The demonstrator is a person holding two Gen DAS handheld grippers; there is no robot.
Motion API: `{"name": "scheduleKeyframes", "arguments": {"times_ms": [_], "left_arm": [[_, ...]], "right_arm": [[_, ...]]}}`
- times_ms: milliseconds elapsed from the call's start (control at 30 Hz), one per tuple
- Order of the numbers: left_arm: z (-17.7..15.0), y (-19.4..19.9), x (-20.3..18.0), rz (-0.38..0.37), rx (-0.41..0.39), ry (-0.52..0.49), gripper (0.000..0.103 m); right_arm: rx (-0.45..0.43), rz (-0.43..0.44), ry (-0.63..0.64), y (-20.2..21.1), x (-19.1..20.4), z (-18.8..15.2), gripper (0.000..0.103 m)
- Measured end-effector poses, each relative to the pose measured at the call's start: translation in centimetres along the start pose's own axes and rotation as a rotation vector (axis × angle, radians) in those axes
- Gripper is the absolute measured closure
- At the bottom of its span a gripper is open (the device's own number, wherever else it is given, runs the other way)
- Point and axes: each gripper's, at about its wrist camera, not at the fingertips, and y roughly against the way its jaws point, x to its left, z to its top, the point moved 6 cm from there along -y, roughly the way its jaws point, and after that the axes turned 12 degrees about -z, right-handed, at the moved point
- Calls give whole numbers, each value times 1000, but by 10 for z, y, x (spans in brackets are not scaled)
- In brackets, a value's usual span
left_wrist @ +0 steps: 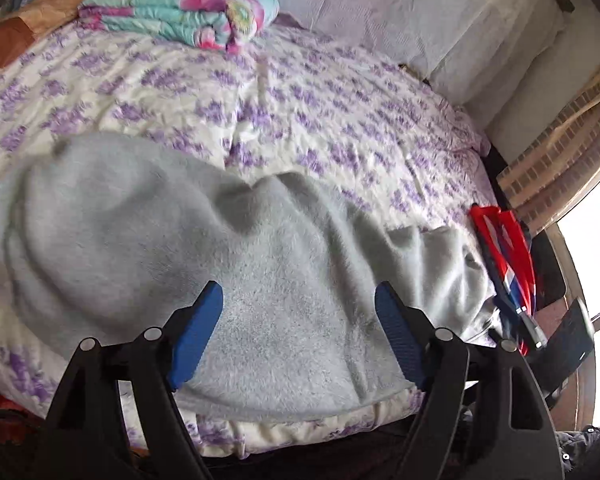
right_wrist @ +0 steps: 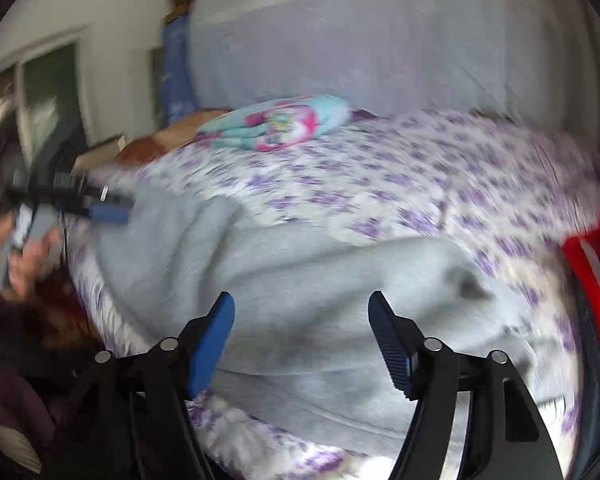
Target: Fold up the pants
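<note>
Pale grey pants [left_wrist: 204, 264] lie on a white bedspread [left_wrist: 300, 120] printed with purple flowers. The folded blanket [left_wrist: 180, 12] far left is turquoise and pink.

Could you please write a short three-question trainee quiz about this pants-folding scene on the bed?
1. True or false: the left gripper is open, its fingers clamping no cloth.
2. Multiple choice: the grey pants lie on A) a bare wooden floor, B) a purple-flowered bedspread, C) a glass table.
3. Fill in: the folded turquoise and pink blanket sits at the ____ side of the bed, near the wall.

Key:
1. True. The right gripper is open too.
2. B.
3. Far.
</note>
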Motion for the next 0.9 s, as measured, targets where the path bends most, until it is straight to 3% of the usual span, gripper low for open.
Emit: {"name": "scheduleKeyframes", "arguments": {"times_ms": [100, 200, 233, 267, 300, 333, 367, 400, 433, 467, 567, 633, 700, 800, 867, 900], "left_arm": [[-11, -29, 29, 3, 39, 53, 30], [-13, -25, 28, -16, 9, 40, 30], [-13, -25, 29, -19, 4, 39, 30], [-15, -25, 28, -21, 0, 34, 30], [-16, -24, 29, -20, -3, 29, 30], [-17, -23, 28, -19, -6, 25, 30], [-17, -23, 28, -18, -7, 23, 30], [-17, -23, 27, -20, -9, 24, 30], [-16, -23, 27, -23, -10, 28, 30], [-16, -22, 27, -27, -11, 32, 30], [-17, -22, 27, -29, -10, 27, 30], [-19, -21, 25, -33, -6, 21, 30], [-20, -21, 24, -34, 3, 17, 30], [-22, -16, 16, -46, 27, 5, 30], [-26, -12, -1, -70, 53, -23, 30], [-28, -10, -15, -79, 63, -58, 30]], "right_arm": [[160, 26, -360, -20, -84, -13, 30], [274, 137, -483, -42, -95, -26, 30], [300, 185, -510, -48, -88, -29, 36], [321, 235, -511, -54, -77, -29, 50], [338, 227, -476, -62, -68, -28, 60], [339, 166, -441, -69, -62, -28, 83], [332, 133, -426, -75, -61, -27, 93], [332, 129, -451, -79, -65, -27, 96], [289, 123, -476, -74, -68, -22, 97], [191, 105, -448, -59, -68, -10, 97], [-99, 53, -287, 15, -47, 19, 97], [-210, 12, -178, 55, -23, 12, 97], [-173, -48, -147, 59, -17, -13, 97], [12, -77, -208, 28, -37, -67, 95], [69, -18, -308, 24, -56, -89, 74], [53, 31, -355, 31, -63, -91, 72]]}}
